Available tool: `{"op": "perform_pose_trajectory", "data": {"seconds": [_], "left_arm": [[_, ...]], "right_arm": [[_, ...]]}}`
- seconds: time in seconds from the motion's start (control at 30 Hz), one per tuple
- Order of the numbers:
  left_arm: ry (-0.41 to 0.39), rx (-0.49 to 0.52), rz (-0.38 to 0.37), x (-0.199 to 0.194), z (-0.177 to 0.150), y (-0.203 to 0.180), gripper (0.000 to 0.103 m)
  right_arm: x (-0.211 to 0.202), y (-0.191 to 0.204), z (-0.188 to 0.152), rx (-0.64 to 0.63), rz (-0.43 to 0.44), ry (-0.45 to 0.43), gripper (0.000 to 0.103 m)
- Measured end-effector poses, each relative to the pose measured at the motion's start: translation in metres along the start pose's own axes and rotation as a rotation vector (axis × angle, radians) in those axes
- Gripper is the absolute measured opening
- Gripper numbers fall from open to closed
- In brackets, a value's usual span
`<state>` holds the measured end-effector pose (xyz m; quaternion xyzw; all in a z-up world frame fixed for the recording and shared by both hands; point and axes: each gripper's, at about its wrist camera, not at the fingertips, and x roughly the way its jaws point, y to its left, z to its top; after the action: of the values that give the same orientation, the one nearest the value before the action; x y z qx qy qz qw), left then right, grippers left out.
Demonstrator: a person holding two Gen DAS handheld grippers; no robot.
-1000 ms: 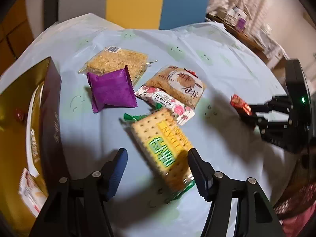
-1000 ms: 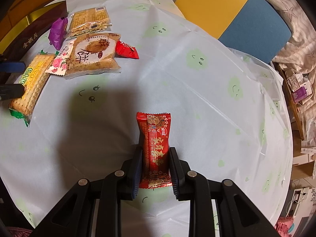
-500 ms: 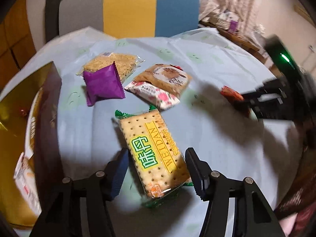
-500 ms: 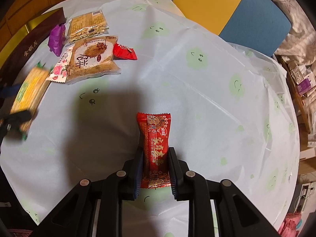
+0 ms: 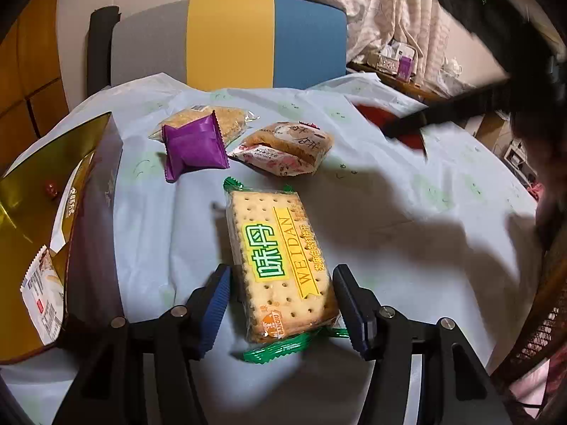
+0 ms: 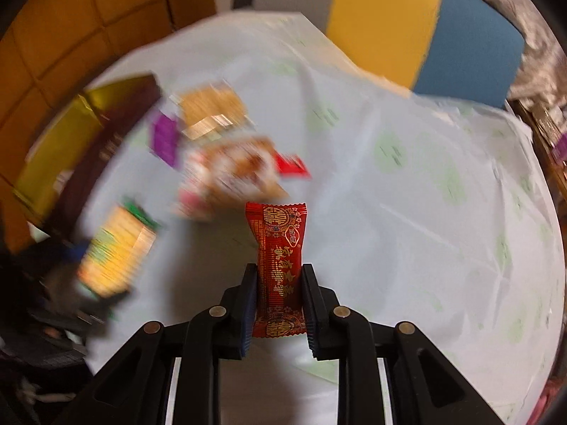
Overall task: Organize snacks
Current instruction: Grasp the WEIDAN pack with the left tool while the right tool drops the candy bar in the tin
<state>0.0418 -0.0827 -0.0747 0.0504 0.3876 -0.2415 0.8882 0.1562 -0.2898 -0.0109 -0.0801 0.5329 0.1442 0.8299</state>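
Our right gripper [image 6: 277, 299] pinches a red candy packet [image 6: 279, 269] above the table [image 6: 407, 233]. Our left gripper [image 5: 281, 304] straddles the cracker pack [image 5: 280, 265] lying on the table, its right pad touching, the left just apart.

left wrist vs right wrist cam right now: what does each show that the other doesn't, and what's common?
Left wrist only: left gripper with fingers straddling the cracker pack, not visibly pressing it; snack bags inside the gold box.

Right wrist only: right gripper shut on the red candy bar; a small red packet beside the pile.

Both: cracker pack, purple packet, gold box, light blue tablecloth, yellow-and-blue chair. The right wrist view is motion-blurred.
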Motion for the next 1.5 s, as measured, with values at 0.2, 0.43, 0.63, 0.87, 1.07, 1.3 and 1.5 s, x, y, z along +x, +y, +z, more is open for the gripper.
{"op": "perform_pose_trajectory", "data": {"seconds": [0.2,0.43,0.63,0.87,1.07,1.3,1.5], "left_arm": [[-0.04,-0.008,-0.011,-0.001,-0.004,0.002,0.059],[-0.071,-0.015,-0.034,-0.003,-0.009,0.005,0.059],[-0.086,-0.014,-0.047,-0.003,-0.011,0.006,0.059],[-0.091,-0.014,-0.047,-0.004,-0.012,0.005,0.059],[-0.09,-0.012,-0.045,-0.004,-0.012,0.004,0.059],[-0.083,-0.011,-0.041,-0.004,-0.012,0.003,0.06],[-0.067,-0.016,-0.038,-0.003,-0.009,0.003,0.061]], "right_arm": [[-0.033,0.065,0.052,-0.09,0.192,-0.07,0.023],[-0.029,0.153,0.105,-0.184,0.416,-0.02,0.023],[0.014,0.213,0.124,-0.246,0.446,0.097,0.026],[0.039,0.218,0.122,-0.225,0.429,0.14,0.033],[0.012,0.185,0.116,-0.185,0.425,0.062,0.033],[-0.012,0.099,0.084,-0.061,0.324,0.016,0.033],[-0.012,0.016,0.037,0.076,0.151,0.044,0.033]]}}
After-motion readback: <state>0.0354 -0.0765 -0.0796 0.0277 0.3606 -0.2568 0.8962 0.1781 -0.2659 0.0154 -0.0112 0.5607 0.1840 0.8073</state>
